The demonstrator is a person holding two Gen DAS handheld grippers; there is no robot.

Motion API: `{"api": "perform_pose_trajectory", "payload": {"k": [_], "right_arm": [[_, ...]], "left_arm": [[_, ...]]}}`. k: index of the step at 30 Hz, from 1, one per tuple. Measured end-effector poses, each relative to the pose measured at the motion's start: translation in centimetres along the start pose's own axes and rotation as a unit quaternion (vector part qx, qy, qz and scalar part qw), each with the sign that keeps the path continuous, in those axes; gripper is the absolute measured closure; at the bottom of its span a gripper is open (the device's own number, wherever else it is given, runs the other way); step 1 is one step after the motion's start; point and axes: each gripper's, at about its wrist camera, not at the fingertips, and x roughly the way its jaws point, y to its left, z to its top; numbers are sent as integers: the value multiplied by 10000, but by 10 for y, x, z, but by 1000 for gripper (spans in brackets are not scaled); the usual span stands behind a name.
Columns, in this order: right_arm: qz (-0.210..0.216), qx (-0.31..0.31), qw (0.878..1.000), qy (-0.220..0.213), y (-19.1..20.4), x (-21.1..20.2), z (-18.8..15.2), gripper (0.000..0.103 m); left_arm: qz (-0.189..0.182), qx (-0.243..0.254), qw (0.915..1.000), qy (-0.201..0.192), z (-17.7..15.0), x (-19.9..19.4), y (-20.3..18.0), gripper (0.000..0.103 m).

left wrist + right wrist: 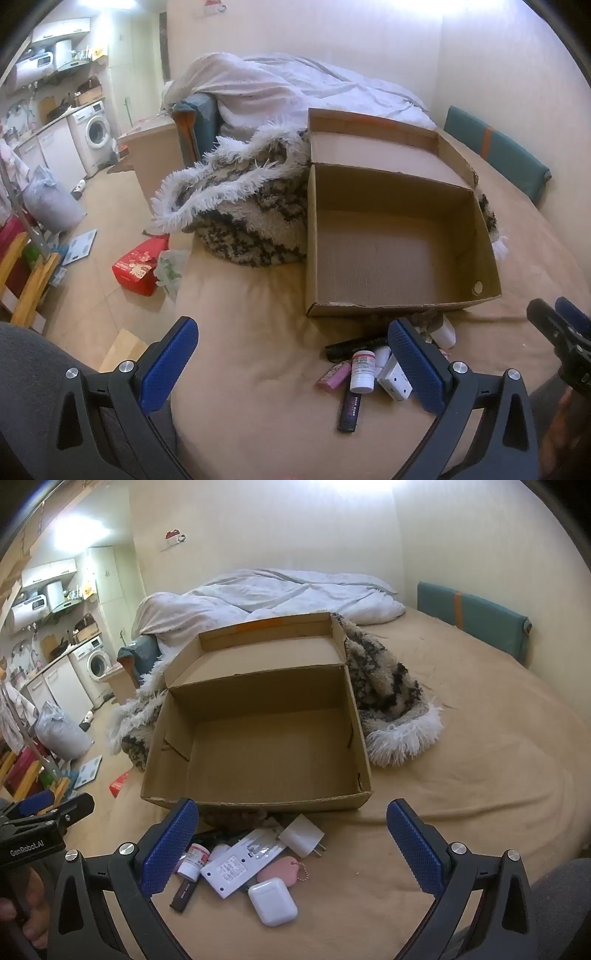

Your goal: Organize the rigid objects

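Observation:
An open, empty cardboard box [402,302] [258,801] stands on the tan bed. In front of it lies a small pile: a white pill bottle [362,371] [192,862], a dark marker [350,410] [183,890], a pink item [334,376], a black tube [354,347], a white flat device [236,866], a white charger plug [302,835], a white earbud case [272,902] and a pink key tag [282,876]. My left gripper [291,363] is open just left of the pile. My right gripper [291,843] is open above the pile.
A shaggy black-and-white rug with white fringe [243,206] [388,701] is bunched behind and beside the box. A white duvet [280,594] lies at the bed's far end. The floor on the left holds a red bag [138,267] and a wooden rack [26,280].

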Motion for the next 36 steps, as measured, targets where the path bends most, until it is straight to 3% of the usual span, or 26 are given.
{"api": "perform_pose_trajectory", "payload": {"k": [36], "right_arm": [[-96,-32,9999,-19,-1,1,0,0]], "left_arm": [[82,147,9997,-162,-2,-4,-2,0]]}}
